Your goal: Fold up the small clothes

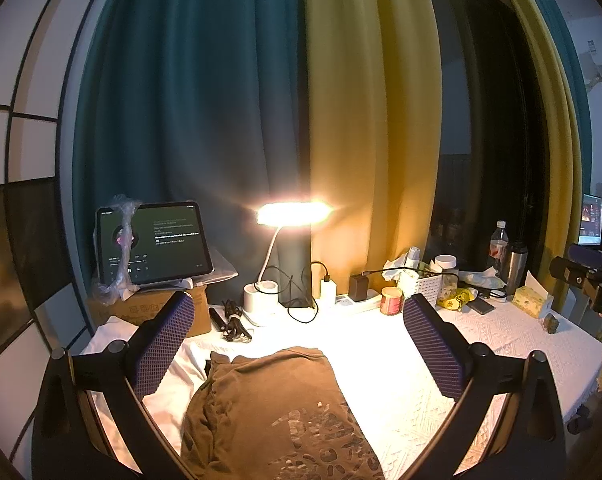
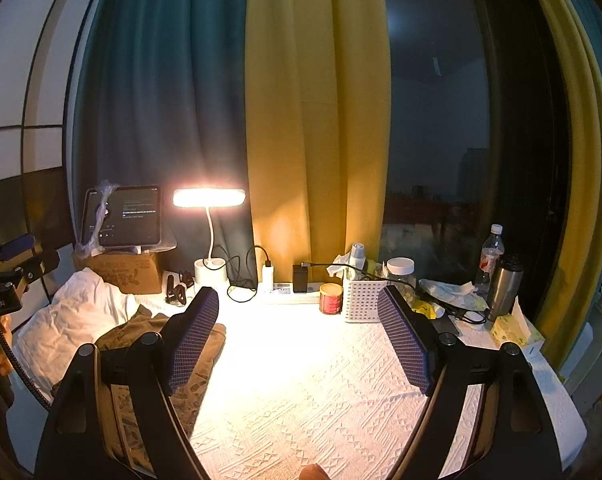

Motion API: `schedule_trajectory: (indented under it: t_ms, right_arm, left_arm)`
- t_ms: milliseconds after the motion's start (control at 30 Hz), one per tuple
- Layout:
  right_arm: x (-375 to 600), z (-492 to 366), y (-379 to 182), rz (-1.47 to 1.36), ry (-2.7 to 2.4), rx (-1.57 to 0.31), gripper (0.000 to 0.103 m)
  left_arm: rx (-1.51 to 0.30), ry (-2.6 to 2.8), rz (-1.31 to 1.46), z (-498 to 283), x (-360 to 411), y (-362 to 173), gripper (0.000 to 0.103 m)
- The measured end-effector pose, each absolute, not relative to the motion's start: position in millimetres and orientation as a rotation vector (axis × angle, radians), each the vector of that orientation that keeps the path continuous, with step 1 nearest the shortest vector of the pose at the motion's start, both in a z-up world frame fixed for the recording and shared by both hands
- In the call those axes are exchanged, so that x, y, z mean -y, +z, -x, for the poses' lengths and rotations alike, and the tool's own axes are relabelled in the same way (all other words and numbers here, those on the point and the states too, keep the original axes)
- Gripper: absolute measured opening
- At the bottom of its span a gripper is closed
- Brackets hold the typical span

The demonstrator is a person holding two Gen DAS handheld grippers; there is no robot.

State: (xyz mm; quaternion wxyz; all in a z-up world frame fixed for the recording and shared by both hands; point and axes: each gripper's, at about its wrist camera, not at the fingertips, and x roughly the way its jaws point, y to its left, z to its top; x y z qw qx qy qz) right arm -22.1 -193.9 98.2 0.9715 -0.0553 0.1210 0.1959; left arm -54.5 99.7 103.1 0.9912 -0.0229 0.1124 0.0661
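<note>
A brown garment point(image 1: 273, 412) with a pale print lies in a rumpled, partly folded heap on the white textured tablecloth point(image 1: 401, 360). My left gripper point(image 1: 297, 344) hovers over it, open, its blue-padded fingers wide on either side and nothing between them. In the right wrist view the same brown garment point(image 2: 197, 372) lies at the lower left, partly behind the left finger. My right gripper point(image 2: 301, 336) is open above bare tablecloth point(image 2: 301, 392), to the right of the garment. The left gripper's body point(image 2: 9, 276) shows at the far left edge.
A lit desk lamp point(image 1: 291, 214), a tablet point(image 1: 153, 240) on a cardboard box point(image 1: 149, 312), cables, a power strip, a red can point(image 1: 391, 301), a white basket point(image 2: 363, 300), bottles point(image 2: 491, 252), a steel flask point(image 2: 503, 288) and a tissue box line the table's back. White crumpled cloth point(image 2: 69, 316) lies left.
</note>
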Motion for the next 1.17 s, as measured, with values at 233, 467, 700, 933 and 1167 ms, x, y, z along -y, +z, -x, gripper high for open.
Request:
schedule_trajectory:
  t_ms: [233,467,700,933,1167]
  right_arm:
    - [192.8,19.1,94.2,0.108,0.393,-0.257,0.084]
    - [192.8,14.2,90.8,0.103,0.4,-0.27,0.084]
    - [193.0,10.6,88.2,0.101,0.4,-0.277,0.084]
    - [192.9,7.6,85.6,0.102,0.399,-0.283,0.084]
    - [192.6,5.9,83.4,0.106,0.401,-0.287,0.084]
  left_arm:
    - [-0.22,0.129,0.051,54.7,-99.0,103.5,0.103]
    - [-0.222,0.135,0.048,54.8,-96.5,103.5,0.103]
    - [-0.222,0.135,0.048,54.6,-96.1,103.3,0.103]
    - [-0.226,0.13,0.046,51.5,-97.4,103.8,0.103]
    - [-0.23,0.132,0.045,50.6,-97.3,104.0,0.103]
